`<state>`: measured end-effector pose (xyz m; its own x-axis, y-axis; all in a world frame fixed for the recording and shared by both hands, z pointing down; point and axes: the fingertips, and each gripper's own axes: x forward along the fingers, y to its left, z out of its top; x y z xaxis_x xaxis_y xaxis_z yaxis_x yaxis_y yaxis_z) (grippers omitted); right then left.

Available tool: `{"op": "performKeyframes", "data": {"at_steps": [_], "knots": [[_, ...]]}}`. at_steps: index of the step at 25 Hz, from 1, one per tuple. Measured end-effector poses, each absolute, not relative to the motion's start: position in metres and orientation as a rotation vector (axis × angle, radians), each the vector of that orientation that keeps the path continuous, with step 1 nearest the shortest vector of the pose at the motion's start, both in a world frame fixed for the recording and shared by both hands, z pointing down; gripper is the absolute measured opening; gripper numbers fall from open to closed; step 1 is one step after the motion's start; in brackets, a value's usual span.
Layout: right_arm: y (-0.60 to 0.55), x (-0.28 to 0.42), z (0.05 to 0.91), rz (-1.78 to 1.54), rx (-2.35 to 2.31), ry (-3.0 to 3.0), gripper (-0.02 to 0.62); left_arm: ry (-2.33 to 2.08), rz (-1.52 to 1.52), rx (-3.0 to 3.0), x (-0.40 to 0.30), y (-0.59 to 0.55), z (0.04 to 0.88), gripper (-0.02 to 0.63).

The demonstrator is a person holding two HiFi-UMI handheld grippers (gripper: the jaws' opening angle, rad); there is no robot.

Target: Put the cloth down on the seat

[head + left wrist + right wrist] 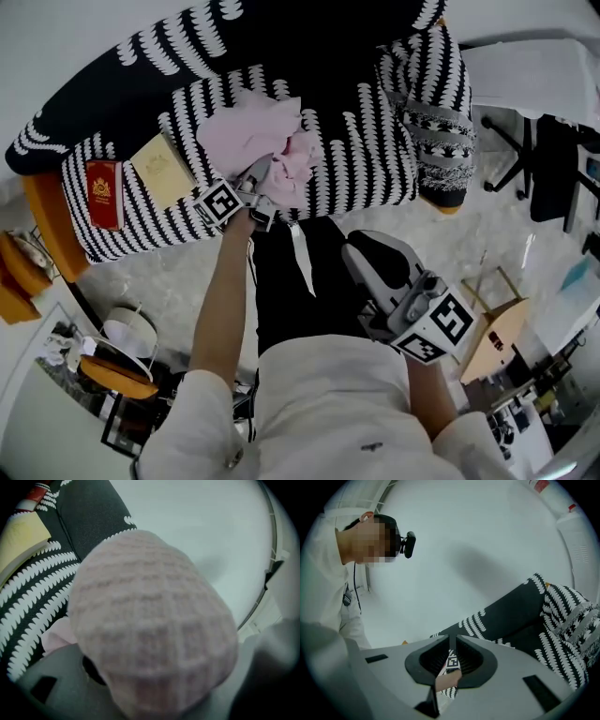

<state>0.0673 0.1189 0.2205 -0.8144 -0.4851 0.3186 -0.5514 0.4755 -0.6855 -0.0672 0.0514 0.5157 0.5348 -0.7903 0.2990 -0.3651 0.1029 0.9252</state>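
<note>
Left gripper (256, 193) jaws pinch pink cloth (255, 134), bunched on seat (361, 141). Right gripper (367, 253) jaws pressed together, empty. Red booklet (104, 193) print unreadable.

Books (162, 169) and cushion (433, 103) probably flank free seat (361, 141).

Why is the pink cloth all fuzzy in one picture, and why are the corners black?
Left gripper view: the cloth is far too close, so it is out of focus. Head view: the same cloth is farther off and looks sharp. Both gripper views: wide-angle, so lines bend and the corners go black.
</note>
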Motion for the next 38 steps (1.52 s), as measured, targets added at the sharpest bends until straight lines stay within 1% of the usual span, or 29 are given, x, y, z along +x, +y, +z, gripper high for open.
{"op": "performKeyframes", "data": {"at_steps": [18,23,29,34,38], "knots": [[0.120,0.065,0.260,1.332,0.925,-2.571,0.009,-1.092,-0.182,1.384,-0.060,0.050,0.626,0.314],[0.121,0.069,0.267,1.353,0.942,-2.552,0.009,-1.097,-0.143,1.332,-0.058,0.046,0.646,0.315],[0.121,0.073,0.281,1.381,0.974,-2.525,0.009,-1.092,-0.024,1.291,-0.064,0.049,0.675,0.321],[0.120,0.087,0.290,1.400,0.997,-2.505,0.009,-1.088,0.014,1.262,-0.052,0.047,0.692,0.324],[0.126,0.080,0.295,1.428,1.001,-2.489,0.009,-1.108,0.091,1.248,-0.059,0.056,0.700,0.324]]}}
